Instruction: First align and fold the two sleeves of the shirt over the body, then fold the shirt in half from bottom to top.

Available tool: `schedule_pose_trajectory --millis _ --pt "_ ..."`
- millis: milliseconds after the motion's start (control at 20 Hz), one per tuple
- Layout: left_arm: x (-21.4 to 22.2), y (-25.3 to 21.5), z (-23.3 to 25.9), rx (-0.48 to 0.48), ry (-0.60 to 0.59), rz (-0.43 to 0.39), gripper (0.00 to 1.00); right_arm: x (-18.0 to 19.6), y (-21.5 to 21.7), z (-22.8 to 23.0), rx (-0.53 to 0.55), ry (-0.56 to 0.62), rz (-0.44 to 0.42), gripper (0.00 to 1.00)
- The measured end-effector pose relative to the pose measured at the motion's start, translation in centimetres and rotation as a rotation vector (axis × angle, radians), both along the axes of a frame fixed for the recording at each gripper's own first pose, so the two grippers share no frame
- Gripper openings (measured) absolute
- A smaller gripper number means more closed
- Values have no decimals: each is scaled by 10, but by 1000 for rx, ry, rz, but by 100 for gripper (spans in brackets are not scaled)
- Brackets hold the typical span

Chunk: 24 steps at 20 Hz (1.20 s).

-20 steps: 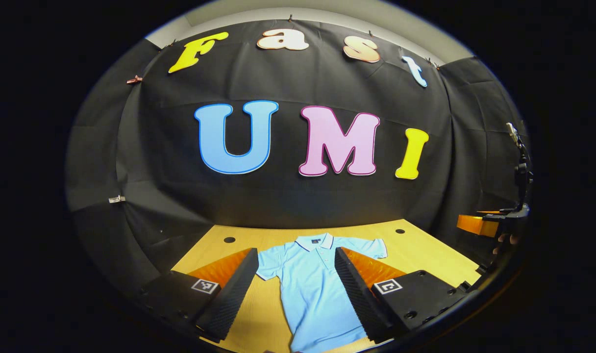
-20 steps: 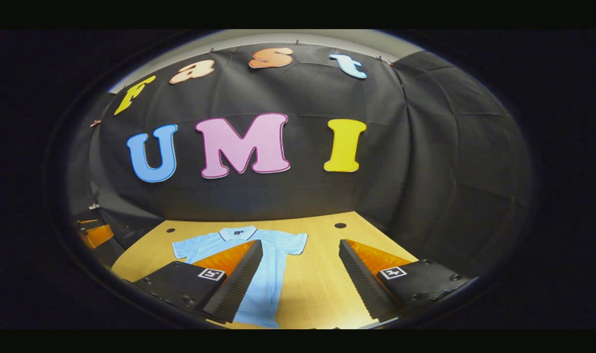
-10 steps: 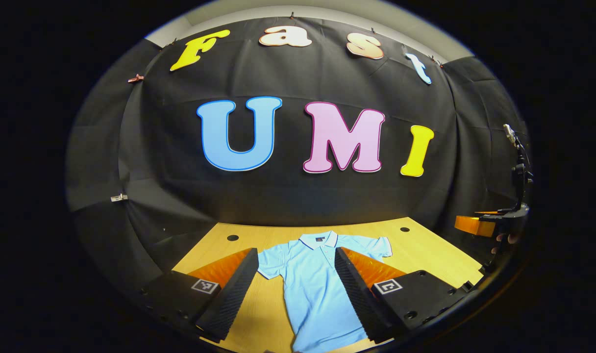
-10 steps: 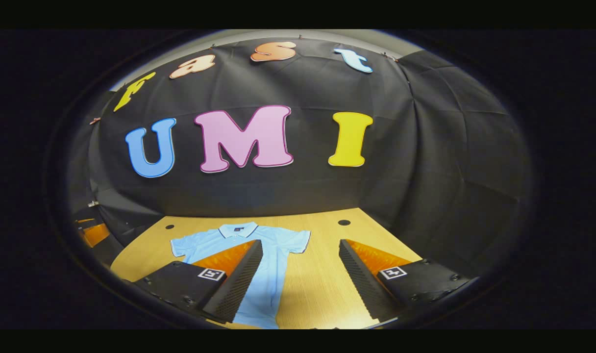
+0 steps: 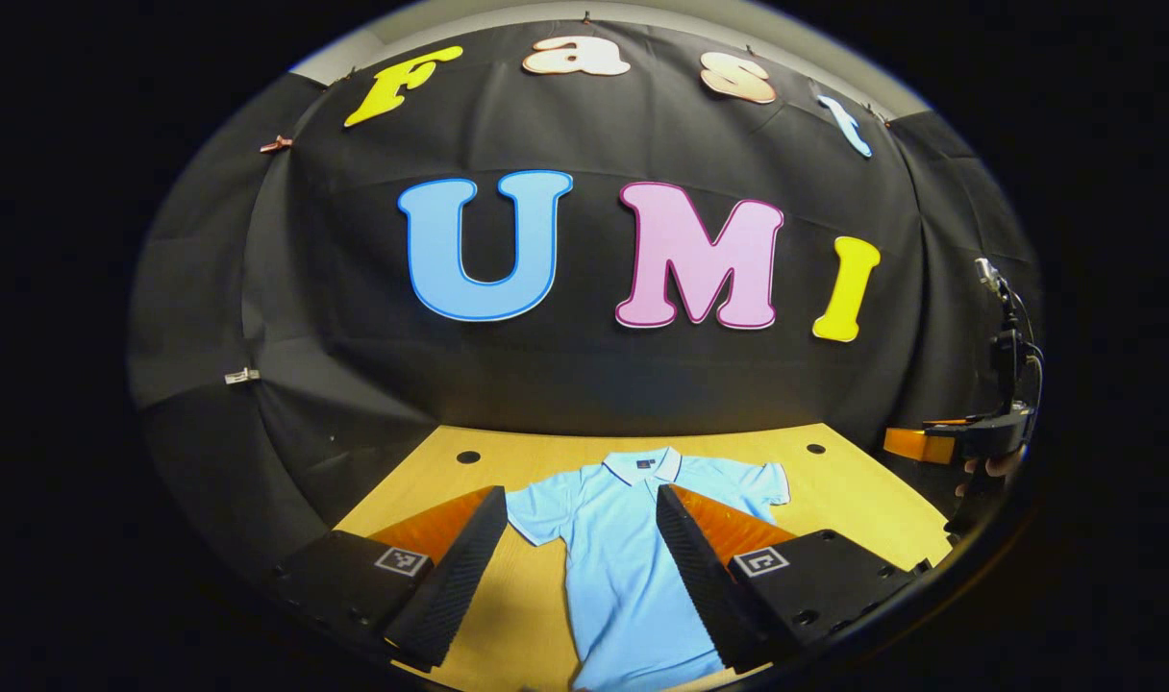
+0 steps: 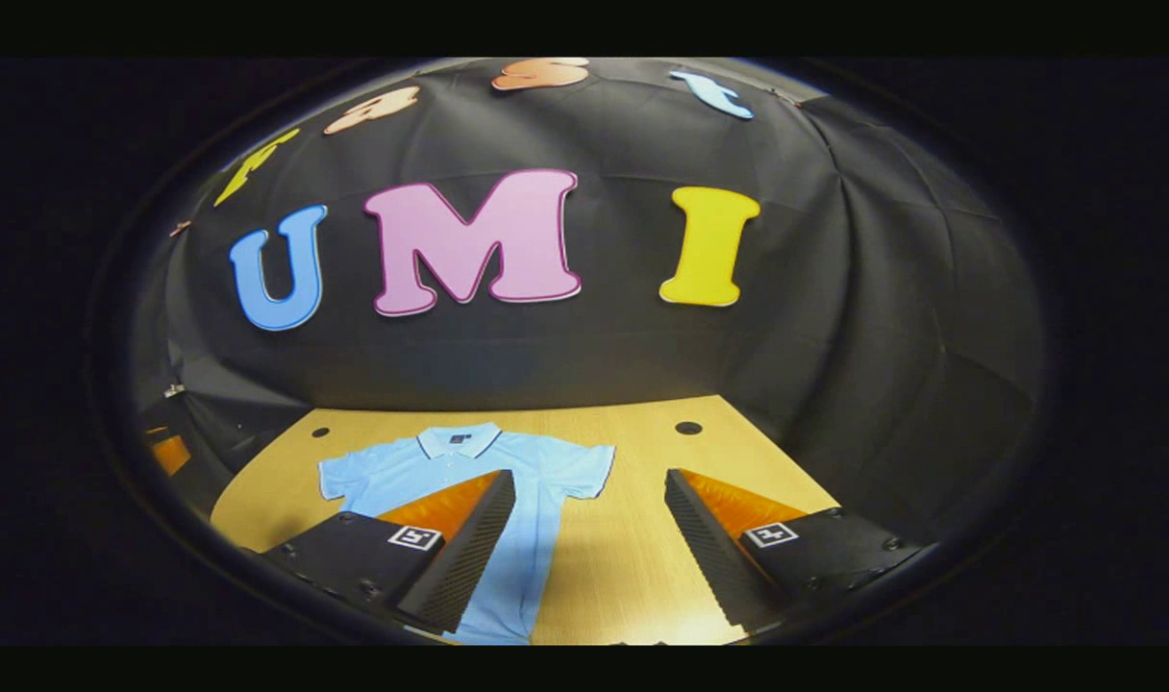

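A light blue polo shirt [image 5: 623, 557] lies flat and face up on the wooden table [image 5: 834, 490], collar toward the wall, both short sleeves spread out. My left gripper [image 5: 577, 494] hovers open above the shirt's lower body, with the torso showing between its fingers. In the right gripper view the shirt [image 6: 411, 471] sits to the left, and my right gripper [image 6: 589, 476] is open over the table [image 6: 633, 567] just beside the shirt's right sleeve [image 6: 584, 466]. Neither gripper touches the cloth.
The table has round holes near its back corners [image 5: 468, 457] [image 6: 687, 428]. The right gripper, with a hand on it, shows at the far right edge [image 5: 969, 437] of the left gripper view. Black cloth closes the booth behind and on both sides.
Both grippers have moved forward toward the shirt, which now looks larger and sits higher in each view. Both stay open, and the shirt has not moved.
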<state>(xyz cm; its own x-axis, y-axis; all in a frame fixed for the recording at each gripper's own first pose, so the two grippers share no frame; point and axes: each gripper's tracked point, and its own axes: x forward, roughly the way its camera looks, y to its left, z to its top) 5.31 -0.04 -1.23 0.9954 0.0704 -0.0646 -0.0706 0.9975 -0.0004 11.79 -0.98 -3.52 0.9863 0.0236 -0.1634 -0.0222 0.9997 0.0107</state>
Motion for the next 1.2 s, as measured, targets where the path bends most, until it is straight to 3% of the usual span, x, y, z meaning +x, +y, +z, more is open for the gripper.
schedule_pose_trajectory --millis 400,800,1050,1200 --pt "30 21 -15 -13 63 95 99 110 -8 -46 -46 147 10 98" --pt "60 38 -34 -19 151 146 99 233 -24 -102 -43 271 -40 98" --pt "81 34 -37 -31 170 143 99 279 -31 -153 4 387 -66 98" --pt "88 29 -40 -44 181 129 99 288 -30 -184 48 472 -77 99"
